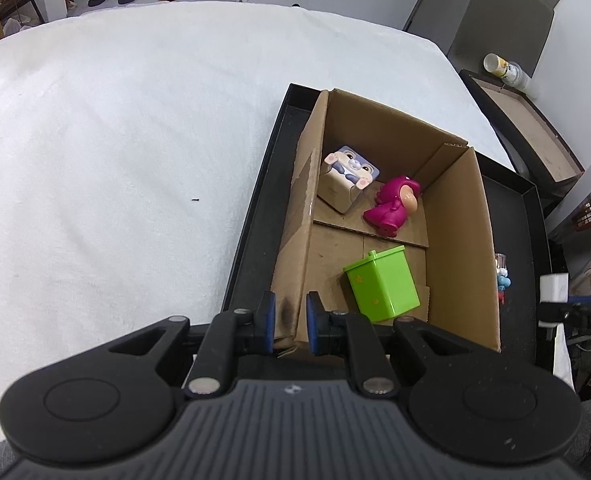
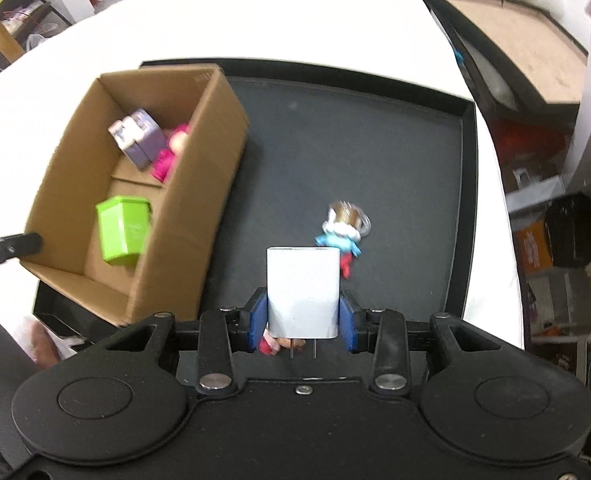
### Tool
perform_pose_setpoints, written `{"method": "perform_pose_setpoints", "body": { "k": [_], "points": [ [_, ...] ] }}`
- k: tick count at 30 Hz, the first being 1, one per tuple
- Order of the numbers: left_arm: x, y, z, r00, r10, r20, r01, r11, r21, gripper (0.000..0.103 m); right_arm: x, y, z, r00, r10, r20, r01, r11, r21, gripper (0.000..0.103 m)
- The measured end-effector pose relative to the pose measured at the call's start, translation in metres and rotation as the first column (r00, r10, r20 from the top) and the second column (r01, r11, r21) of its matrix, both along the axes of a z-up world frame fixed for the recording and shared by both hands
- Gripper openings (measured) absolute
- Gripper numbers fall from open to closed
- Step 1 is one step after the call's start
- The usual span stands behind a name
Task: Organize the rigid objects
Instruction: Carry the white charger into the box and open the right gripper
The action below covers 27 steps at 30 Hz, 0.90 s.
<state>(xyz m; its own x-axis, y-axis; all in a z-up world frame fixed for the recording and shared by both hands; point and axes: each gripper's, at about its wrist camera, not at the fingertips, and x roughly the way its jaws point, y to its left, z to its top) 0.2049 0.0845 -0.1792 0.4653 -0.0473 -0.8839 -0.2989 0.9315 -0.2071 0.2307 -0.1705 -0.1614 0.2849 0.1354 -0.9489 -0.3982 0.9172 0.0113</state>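
An open cardboard box (image 1: 479, 240) (image 2: 215, 160) stands at the left end of a black tray (image 1: 255, 208) (image 2: 375, 140). Inside it lie a green lidded box (image 1: 381, 284) (image 2: 123, 232), a magenta figure (image 1: 391, 208) (image 2: 167, 160) and a bunny-printed cube (image 1: 347, 178) (image 2: 137, 140). My left gripper (image 1: 291, 320) is shut on the box's near wall. My right gripper (image 2: 303, 312) is shut on a white plug charger (image 2: 303, 288), held above the tray with its prongs toward the camera. A blue-and-red figurine (image 2: 339, 236) (image 1: 502, 280) lies on the tray just beyond it.
The tray rests on a white cloth-covered table (image 1: 115, 140). A second dark tray with a brown floor (image 2: 515, 40) (image 1: 527, 120) and a tipped canister (image 1: 503, 68) sit off the table's right side. A small pink object (image 2: 271, 346) shows under the charger.
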Motion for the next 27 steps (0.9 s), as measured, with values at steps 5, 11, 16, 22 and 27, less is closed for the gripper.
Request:
{"method": "perform_pose_setpoints", "body": {
  "k": [5, 11, 16, 22, 27],
  "points": [
    [-0.002, 0.002, 0.0, 1.0, 0.003, 0.008, -0.003, 1.0, -0.008, 0.014, 0.001, 0.014, 0.016, 0.999, 0.021, 0.036, -0.022, 1.0, 0.012, 0.036],
    [-0.004, 0.003, 0.001, 1.0, 0.001, 0.009, -0.001, 1.0, -0.008, 0.014, 0.008, 0.027, 0.029, 0.997, 0.036, 0.066, -0.039, 0.998, 0.041, 0.036],
    [-0.003, 0.003, 0.001, 1.0, 0.004, 0.008, -0.004, 1.0, -0.008, 0.013, 0.014, 0.039, 0.035, 0.996, 0.044, 0.081, -0.048, 0.998, 0.05, 0.036],
    [-0.002, 0.005, -0.001, 1.0, -0.004, 0.01, 0.004, 1.0, -0.026, 0.013, 0.019, 0.056, 0.043, 0.993, 0.064, 0.1, -0.071, 0.995, 0.068, 0.036],
    [-0.002, 0.006, -0.002, 1.0, -0.008, 0.009, 0.008, 0.999, -0.034, 0.013, 0.023, 0.072, 0.042, 0.992, 0.082, 0.1, -0.09, 0.993, 0.081, 0.036]
  ]
}}
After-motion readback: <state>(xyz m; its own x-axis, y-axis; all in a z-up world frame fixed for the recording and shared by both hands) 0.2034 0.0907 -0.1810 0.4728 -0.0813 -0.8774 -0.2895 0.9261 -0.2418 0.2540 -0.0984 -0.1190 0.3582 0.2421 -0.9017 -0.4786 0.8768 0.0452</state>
